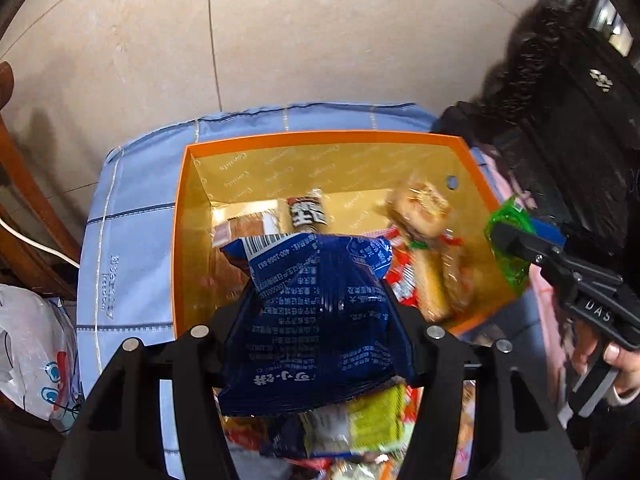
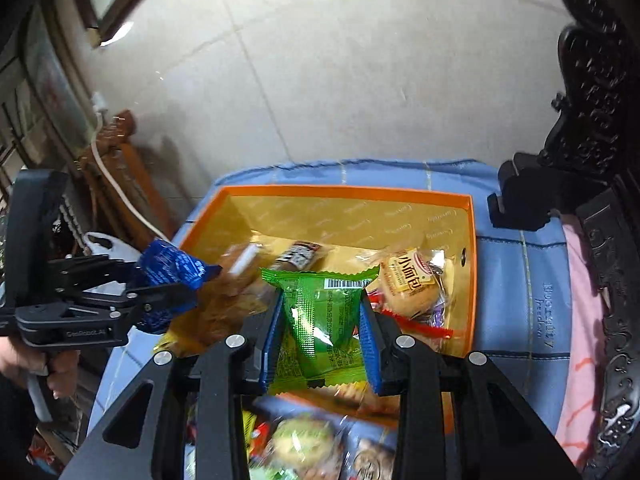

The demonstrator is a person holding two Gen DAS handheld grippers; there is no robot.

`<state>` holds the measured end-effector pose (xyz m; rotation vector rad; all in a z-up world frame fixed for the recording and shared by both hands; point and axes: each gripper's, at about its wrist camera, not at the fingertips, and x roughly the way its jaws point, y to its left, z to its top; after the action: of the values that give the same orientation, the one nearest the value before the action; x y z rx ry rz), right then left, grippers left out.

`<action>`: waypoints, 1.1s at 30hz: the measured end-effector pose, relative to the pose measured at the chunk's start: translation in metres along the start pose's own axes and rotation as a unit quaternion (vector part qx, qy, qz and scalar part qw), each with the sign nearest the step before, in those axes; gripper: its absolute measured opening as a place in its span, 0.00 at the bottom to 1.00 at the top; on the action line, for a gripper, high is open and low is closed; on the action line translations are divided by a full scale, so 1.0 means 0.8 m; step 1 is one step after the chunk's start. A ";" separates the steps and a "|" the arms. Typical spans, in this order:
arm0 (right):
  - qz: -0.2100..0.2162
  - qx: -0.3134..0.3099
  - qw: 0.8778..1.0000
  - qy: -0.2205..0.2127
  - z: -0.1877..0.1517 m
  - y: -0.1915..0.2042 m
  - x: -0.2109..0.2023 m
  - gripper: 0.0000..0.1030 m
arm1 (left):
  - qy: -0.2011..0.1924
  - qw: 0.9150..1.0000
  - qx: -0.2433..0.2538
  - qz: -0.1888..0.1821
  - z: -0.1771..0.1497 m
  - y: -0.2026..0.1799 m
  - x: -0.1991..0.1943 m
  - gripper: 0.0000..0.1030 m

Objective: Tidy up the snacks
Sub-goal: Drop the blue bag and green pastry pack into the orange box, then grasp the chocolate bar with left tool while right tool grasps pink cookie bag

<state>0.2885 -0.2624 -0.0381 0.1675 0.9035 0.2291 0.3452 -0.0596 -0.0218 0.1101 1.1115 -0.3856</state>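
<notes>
My two wrist views both look steeply down from close above, sharing the orange box [image 1: 178,216] mid-frame.

blue packet [image 1: 320,320]: glossy crinkled plastic film
green packet [image 2: 324,312]: shiny foil-like plastic
box [image 1: 320,138]: smooth card, matt orange rim, gold sheen inside
cloth [image 1: 132,208]: soft woven blue fabric
floor [image 1: 304,32]: smooth beige tile
grippers [image 2: 320,320]: matt black plastic, metal pins

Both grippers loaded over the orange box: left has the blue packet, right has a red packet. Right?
Not quite. The right gripper holds a green packet, not a red one; the right wrist view shows it between the fingers. The left gripper does hold the blue packet, with the orange box below.
</notes>
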 end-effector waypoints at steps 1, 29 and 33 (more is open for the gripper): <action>-0.005 0.001 1.000 0.003 0.000 -0.001 0.007 0.34 | 0.003 1.000 -0.001 0.002 0.001 0.001 0.006 0.56; -0.032 0.058 0.997 0.030 -0.103 0.006 -0.056 0.87 | 0.036 0.994 -0.029 0.094 -0.099 0.035 -0.016 0.94; -0.036 0.071 0.996 0.045 -0.138 0.007 -0.073 0.88 | 0.072 0.992 -0.008 0.103 -0.171 0.035 -0.015 0.94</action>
<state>0.1651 -0.2676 -0.0601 0.2577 1.0139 0.1054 0.2343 0.0069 -0.0747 0.2395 1.2326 -0.1865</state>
